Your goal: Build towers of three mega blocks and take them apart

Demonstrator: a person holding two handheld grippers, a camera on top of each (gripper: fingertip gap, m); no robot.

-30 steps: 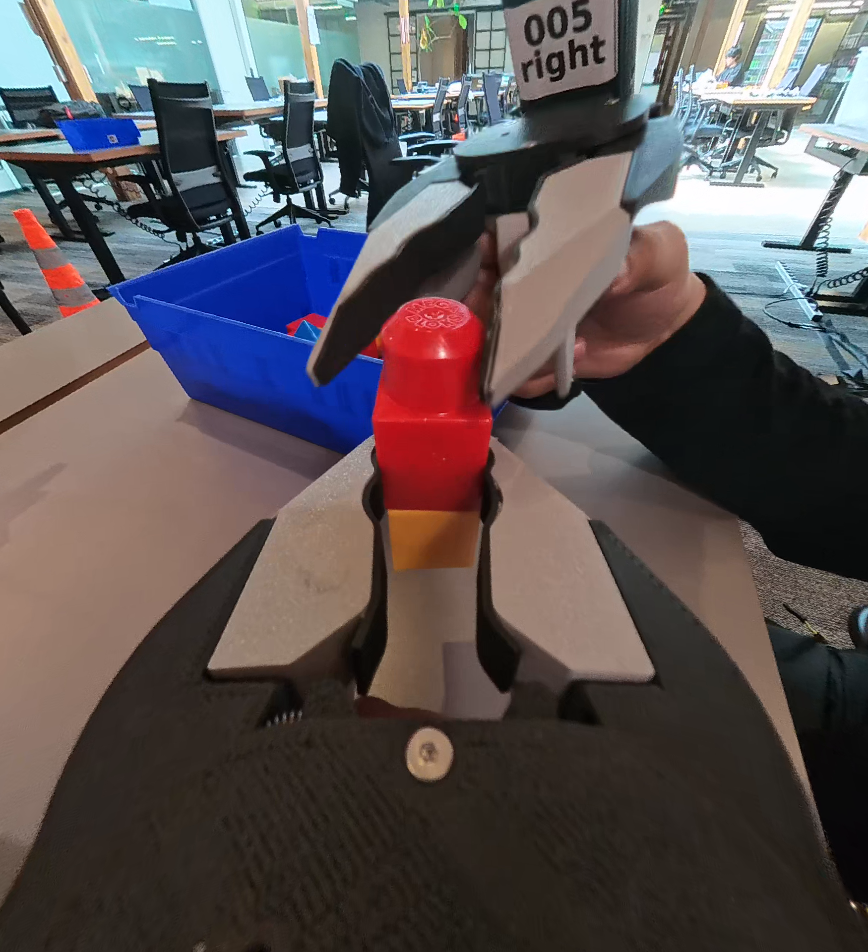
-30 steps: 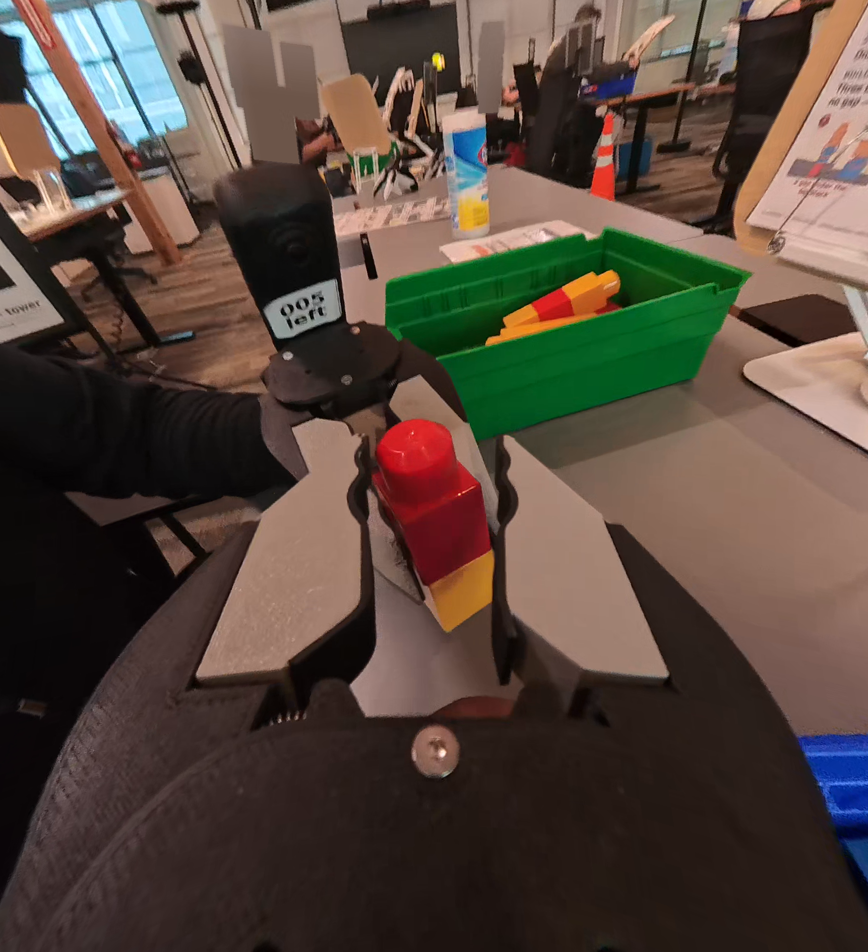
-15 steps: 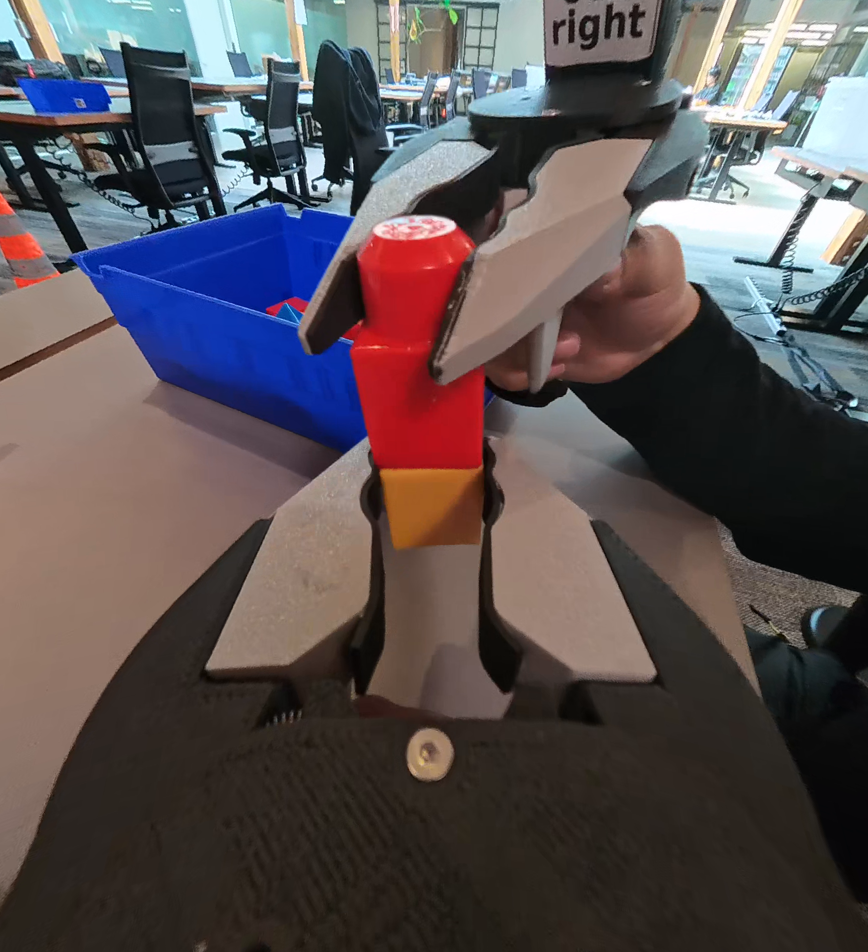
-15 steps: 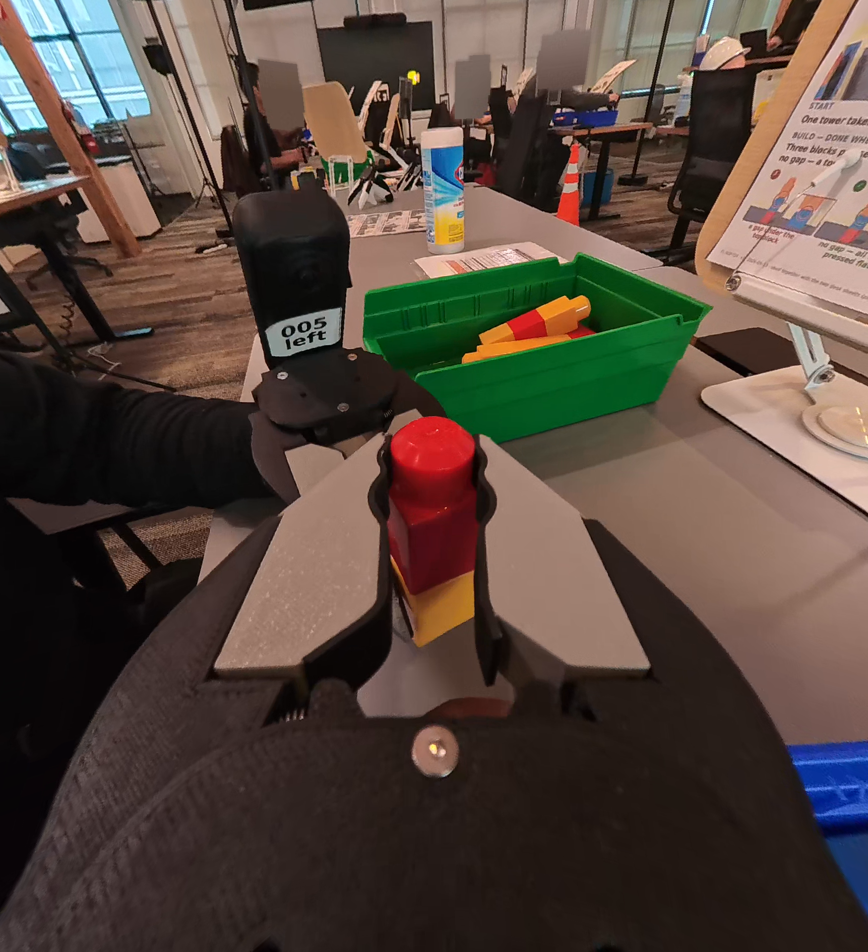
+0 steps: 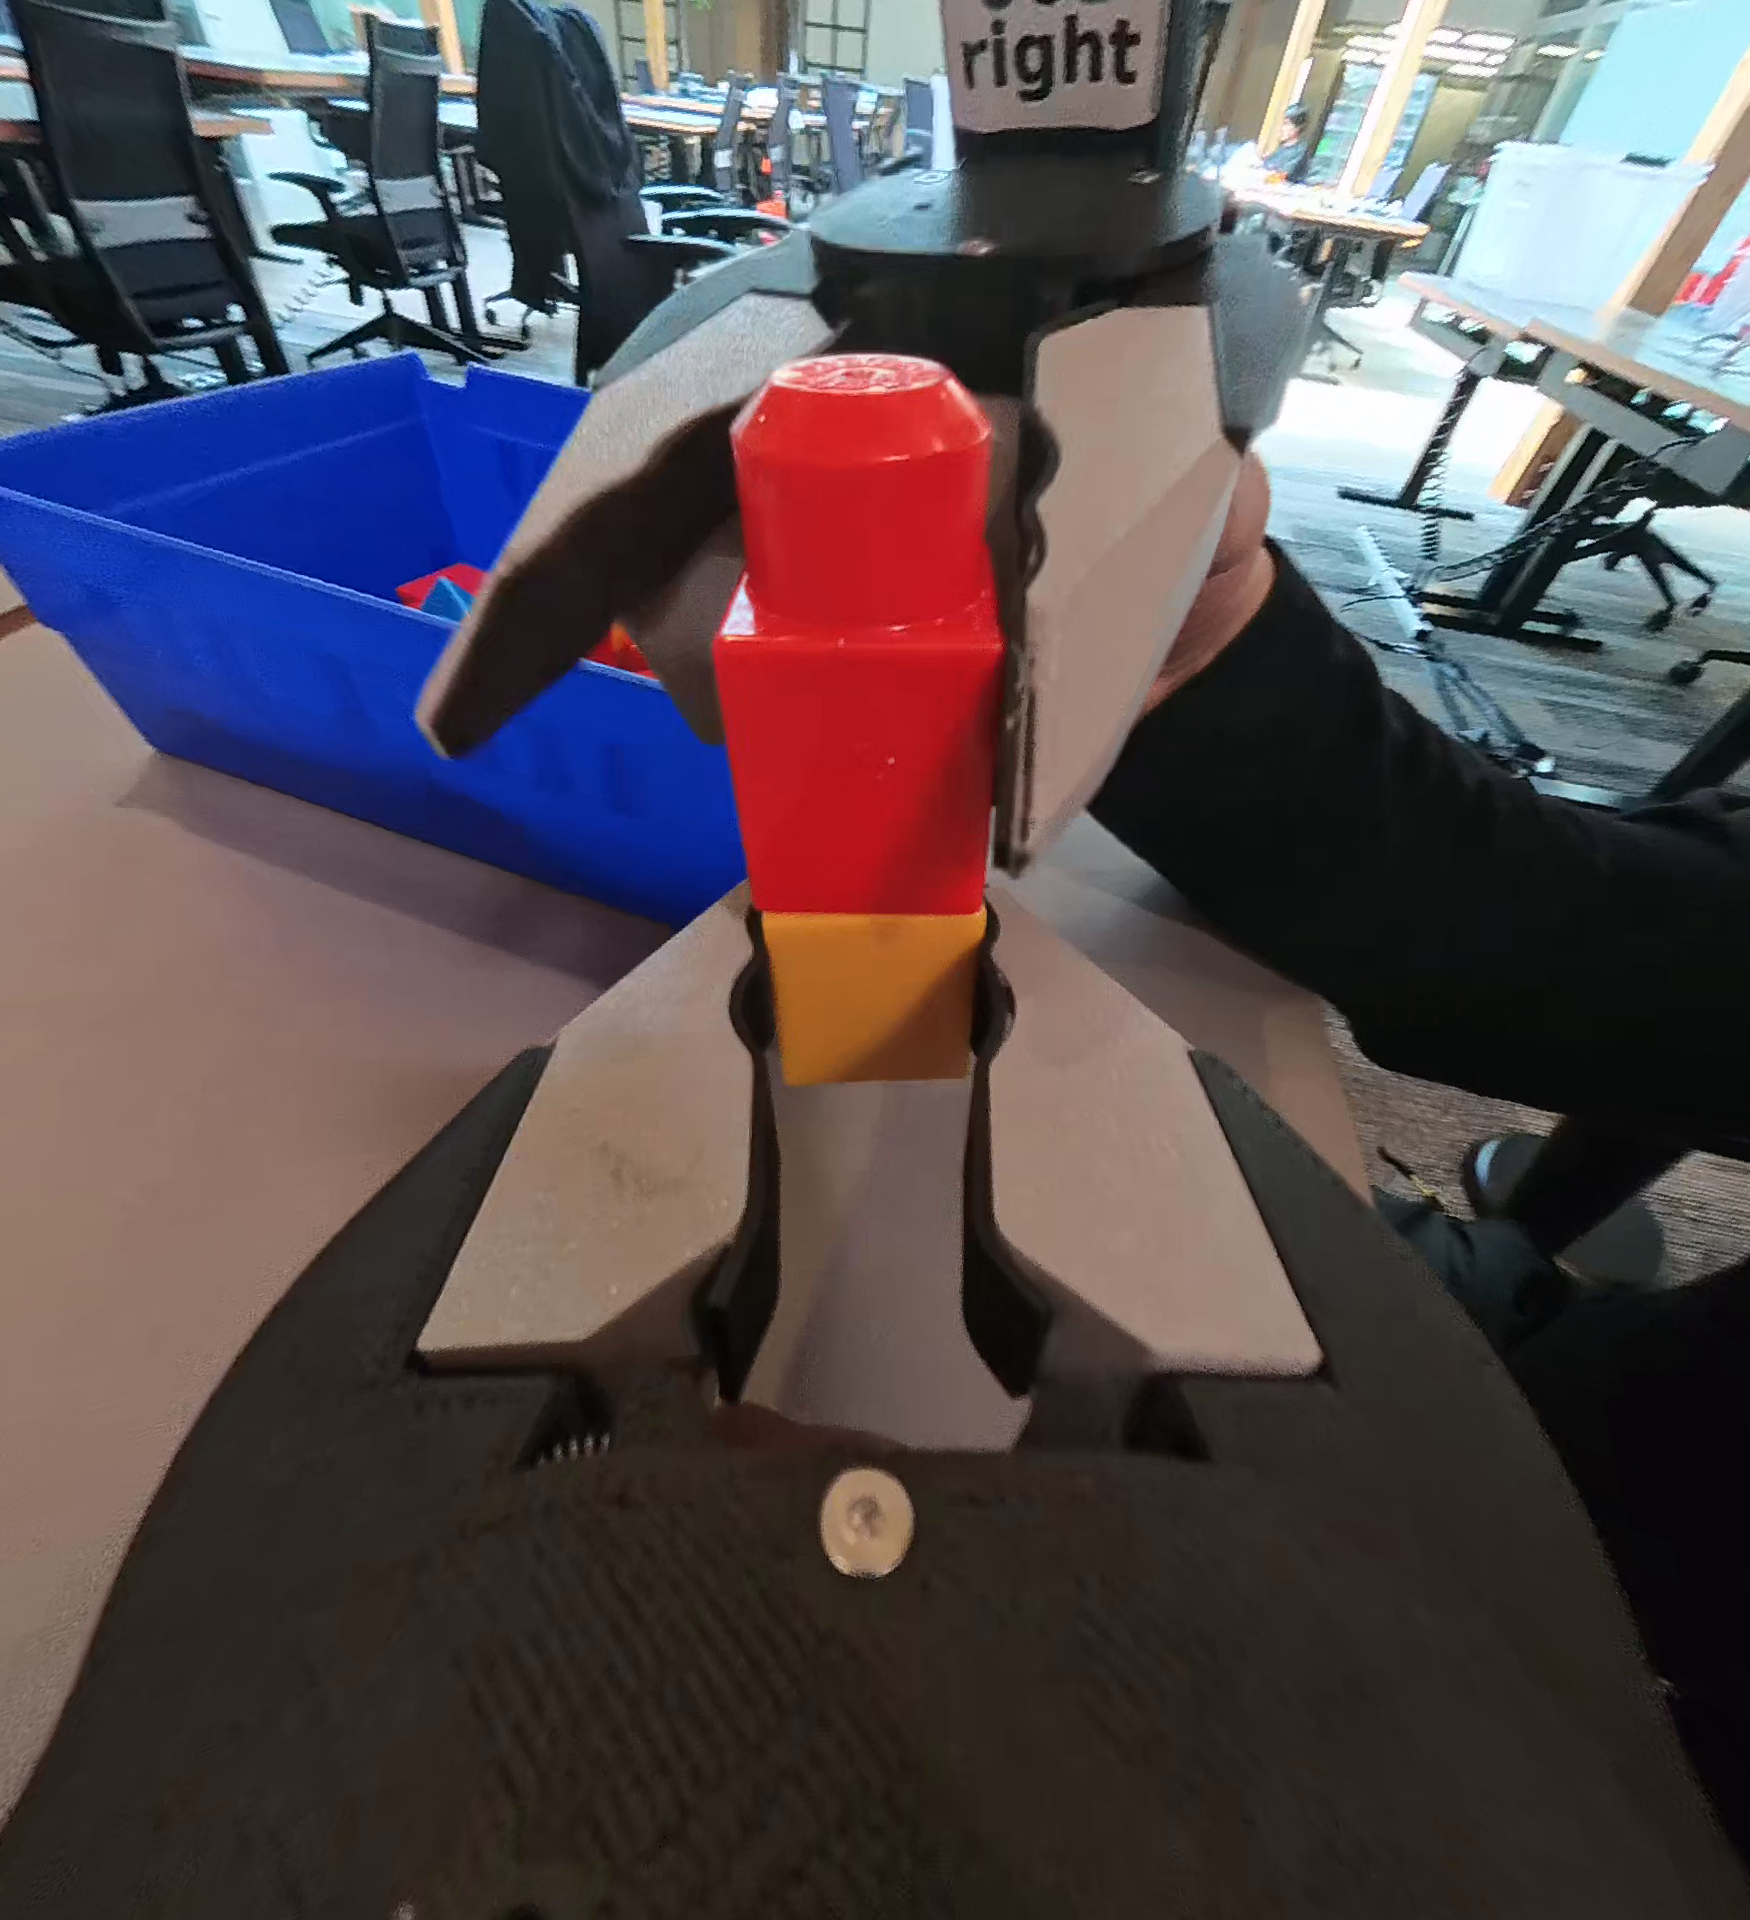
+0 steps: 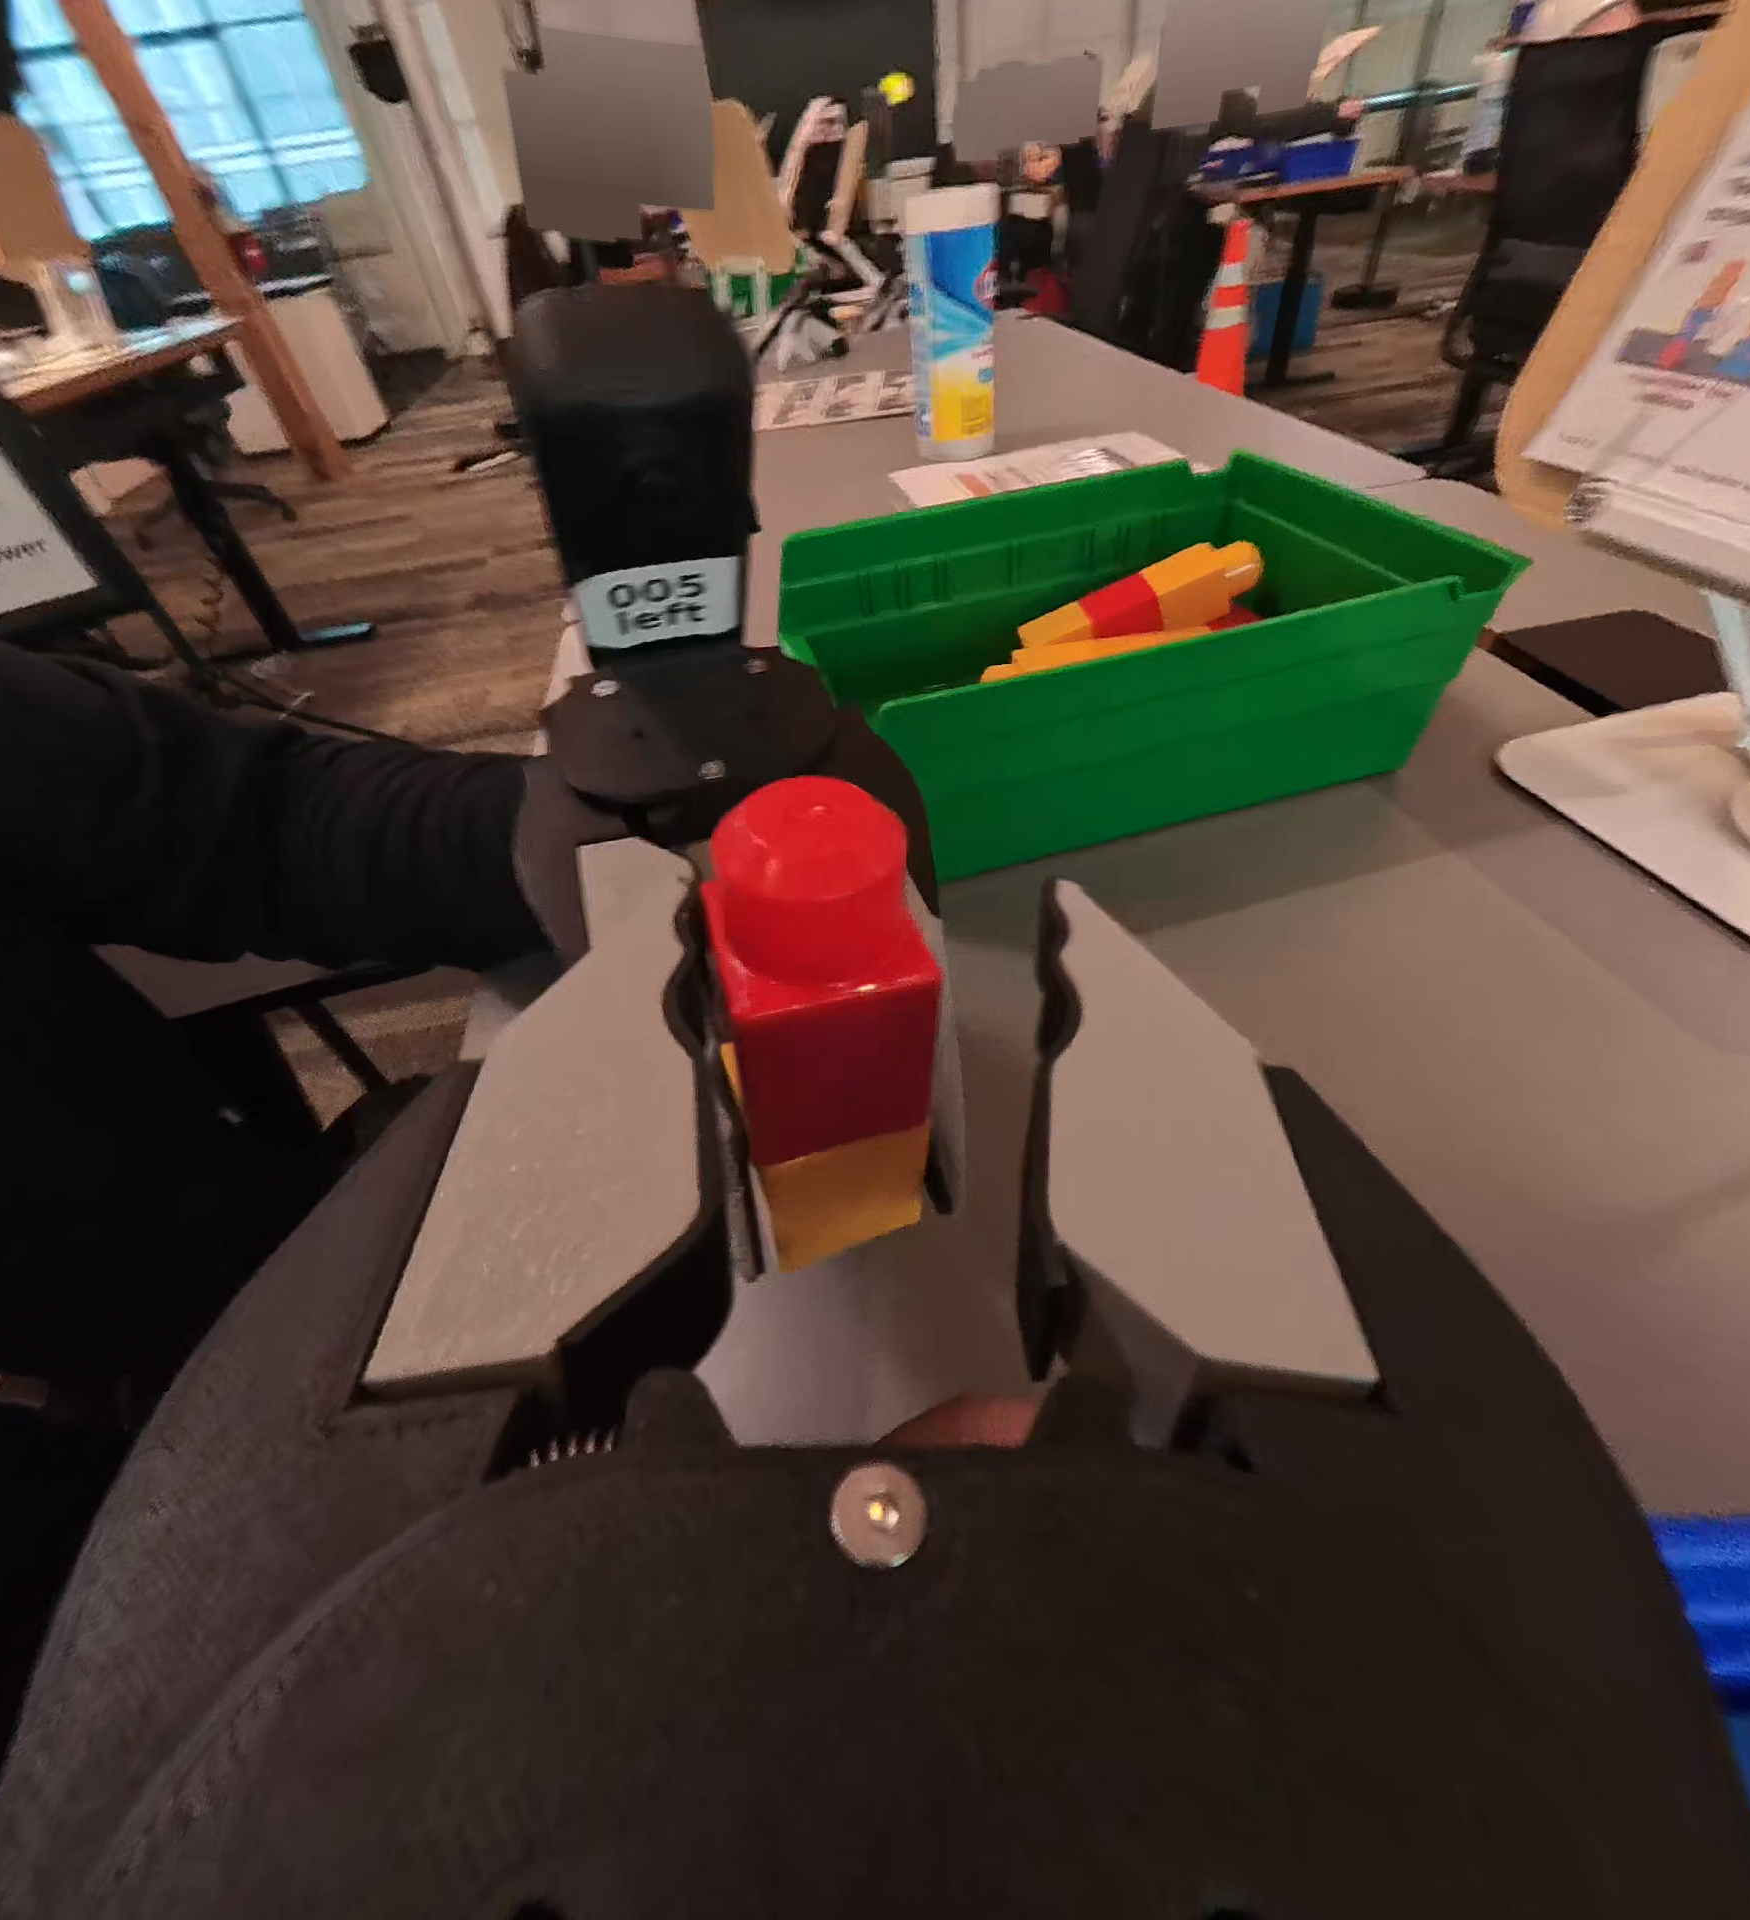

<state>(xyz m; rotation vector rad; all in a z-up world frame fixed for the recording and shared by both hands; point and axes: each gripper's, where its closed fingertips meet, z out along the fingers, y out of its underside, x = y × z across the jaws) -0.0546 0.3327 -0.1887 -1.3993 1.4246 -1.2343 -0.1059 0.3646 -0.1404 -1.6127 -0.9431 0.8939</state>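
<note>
Red block (image 5: 860,665) atop orange block (image 5: 871,997)

red block (image 5: 855,727): glossy smooth plastic | green bin (image 6: 1162,727): shiny plastic | table (image 5: 175,987): matt

An open-plan office: black swivel chairs (image 5: 154,197) at ten o'clock, wood-topped desks (image 5: 1619,343) at two o'clock. Opposite, a paned window (image 6: 185,125) glows at eleven o'clock — an orange traffic cone (image 6: 1226,312) at one o'clock stands on wood-plank flooring (image 6: 414,582).
</note>
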